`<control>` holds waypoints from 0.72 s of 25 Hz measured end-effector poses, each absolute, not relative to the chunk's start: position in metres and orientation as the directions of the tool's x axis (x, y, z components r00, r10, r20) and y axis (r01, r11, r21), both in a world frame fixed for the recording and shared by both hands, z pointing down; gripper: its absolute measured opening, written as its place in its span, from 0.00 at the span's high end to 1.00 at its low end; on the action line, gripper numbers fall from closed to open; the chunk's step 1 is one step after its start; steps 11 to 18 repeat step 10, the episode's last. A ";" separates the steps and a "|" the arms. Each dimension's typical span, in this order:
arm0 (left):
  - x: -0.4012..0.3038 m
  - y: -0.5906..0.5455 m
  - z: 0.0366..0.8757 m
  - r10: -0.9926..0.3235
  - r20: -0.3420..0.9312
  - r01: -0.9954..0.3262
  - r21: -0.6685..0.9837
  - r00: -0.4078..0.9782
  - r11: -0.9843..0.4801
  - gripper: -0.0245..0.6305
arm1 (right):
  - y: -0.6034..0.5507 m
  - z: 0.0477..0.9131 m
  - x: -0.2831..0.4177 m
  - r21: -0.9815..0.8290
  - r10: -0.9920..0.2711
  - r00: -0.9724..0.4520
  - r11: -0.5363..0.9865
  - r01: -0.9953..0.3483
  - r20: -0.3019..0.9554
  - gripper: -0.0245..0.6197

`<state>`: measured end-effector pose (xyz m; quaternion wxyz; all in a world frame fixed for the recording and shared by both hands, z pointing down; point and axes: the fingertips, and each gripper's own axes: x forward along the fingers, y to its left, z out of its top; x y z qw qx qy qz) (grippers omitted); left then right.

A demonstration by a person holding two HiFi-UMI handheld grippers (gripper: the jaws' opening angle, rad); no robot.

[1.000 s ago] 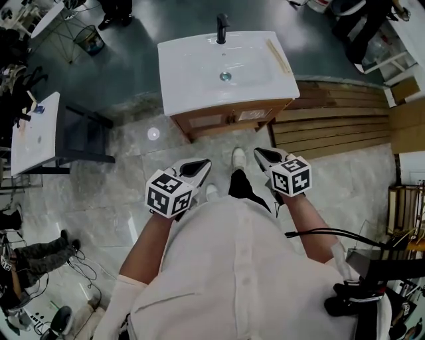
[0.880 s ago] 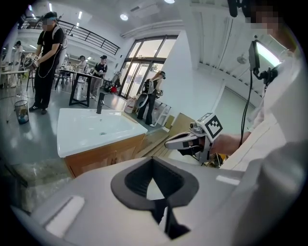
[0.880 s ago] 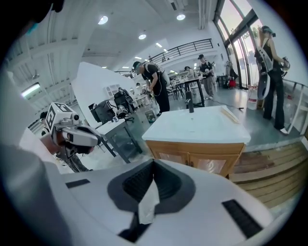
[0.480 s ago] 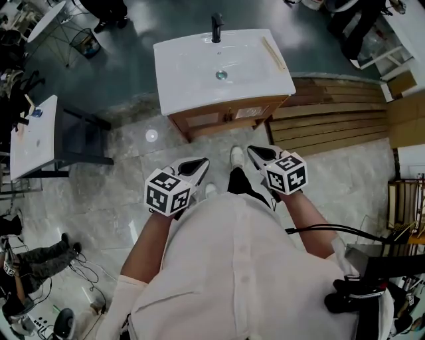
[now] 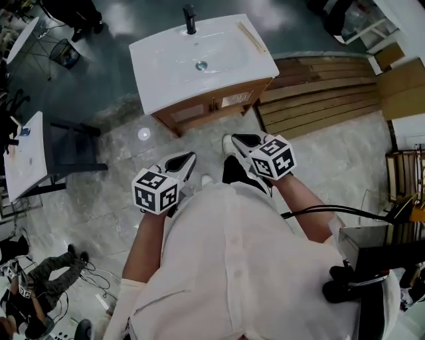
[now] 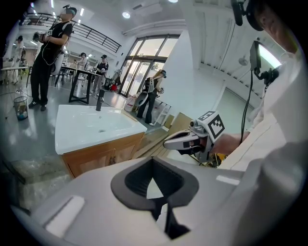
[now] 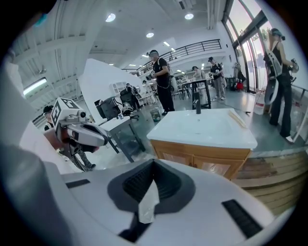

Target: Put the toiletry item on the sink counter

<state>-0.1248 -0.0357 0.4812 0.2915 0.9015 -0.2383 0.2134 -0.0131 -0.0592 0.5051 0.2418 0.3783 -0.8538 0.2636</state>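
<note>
1. I stood on the floor [image 5: 119, 172] facing the desk [image 5: 166, 76] that holds the sink [image 5: 202, 56]. I was well apart from it, with both tools close to my waist and tipped downward.
2. The fingers of my left gripper [image 5: 188, 158] were clenched together with nothing in them. Only a pale slit showed between the pads.
3. The fingers of my right gripper [image 5: 238, 139] were clenched too. A pale sliver sat in their slit, and I could not tell whether it was something thin or just the light floor showing through.
4. The one loose thing on the desk was a slim pale stick [image 5: 247, 36]. It lay along the right rim, just beside the basin and apart from the tap [image 5: 190, 18]. I took it for the toiletry item, though it was too small to name.
5. It lay flat on the level rim, probably so it would not slide into the basin.
6. I judged the placing done. That would explain why my fingers were shut and held back near my body.
</note>
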 end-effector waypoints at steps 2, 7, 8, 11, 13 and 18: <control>-0.125 -0.038 0.481 -0.304 0.523 -0.553 0.425 0.796 -0.717 0.95 | -0.061 0.506 -0.014 -0.267 -0.518 -0.596 0.574 -0.774 0.613 0.95; -0.124 -0.044 0.482 -0.304 0.528 -0.557 0.427 0.793 -0.712 0.95 | -0.066 0.508 -0.016 -0.273 -0.508 -0.604 0.581 -0.767 0.614 0.95; -0.124 -0.045 0.482 -0.306 0.528 -0.559 0.426 0.792 -0.711 0.95 | -0.067 0.508 -0.016 -0.274 -0.507 -0.606 0.583 -0.765 0.613 0.95; -0.123 -0.047 0.482 -0.308 0.529 -0.561 0.426 0.791 -0.710 0.95 | -0.070 0.508 -0.015 -0.276 -0.505 -0.610 0.586 -0.762 0.611 0.95; -0.123 -0.047 0.482 -0.308 0.529 -0.561 0.426 0.791 -0.710 0.95 | -0.070 0.508 -0.015 -0.276 -0.505 -0.610 0.586 -0.762 0.611 0.95; -0.123 -0.047 0.482 -0.308 0.529 -0.561 0.426 0.791 -0.710 0.95 | -0.070 0.508 -0.015 -0.276 -0.505 -0.610 0.586 -0.762 0.611 0.95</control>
